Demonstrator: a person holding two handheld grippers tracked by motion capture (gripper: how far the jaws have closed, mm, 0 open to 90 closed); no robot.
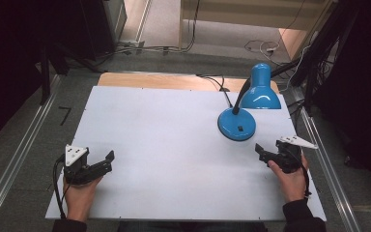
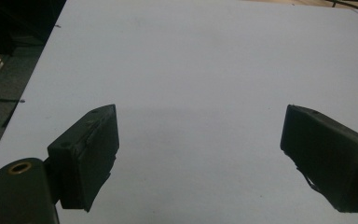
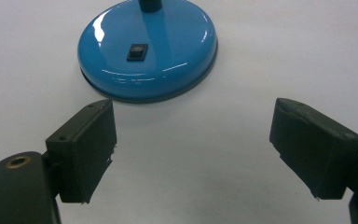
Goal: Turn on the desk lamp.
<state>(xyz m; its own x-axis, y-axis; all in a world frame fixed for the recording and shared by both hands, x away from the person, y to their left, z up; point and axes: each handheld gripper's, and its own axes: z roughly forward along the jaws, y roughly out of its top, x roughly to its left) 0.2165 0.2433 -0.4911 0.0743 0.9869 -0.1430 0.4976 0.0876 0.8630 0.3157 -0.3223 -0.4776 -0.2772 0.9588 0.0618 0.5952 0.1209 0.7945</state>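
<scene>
A blue desk lamp stands at the back right of the white table (image 1: 164, 145): round base (image 1: 236, 123) with a black rocker switch (image 1: 240, 128), a black gooseneck, and a shade (image 1: 261, 91) facing down. In the right gripper view the base (image 3: 147, 46) and its switch (image 3: 137, 52) lie just ahead of the jaws. My right gripper (image 1: 262, 152) is open and empty, a little to the right of and nearer than the base. My left gripper (image 1: 107, 162) is open and empty over bare table at the near left, its jaws wide apart (image 2: 200, 154).
The lamp's black cord (image 1: 221, 86) runs off the back edge over a wooden strip (image 1: 164, 80). Metal rails (image 1: 19, 150) flank the table on both sides. Cables (image 1: 261, 47) lie on the floor behind.
</scene>
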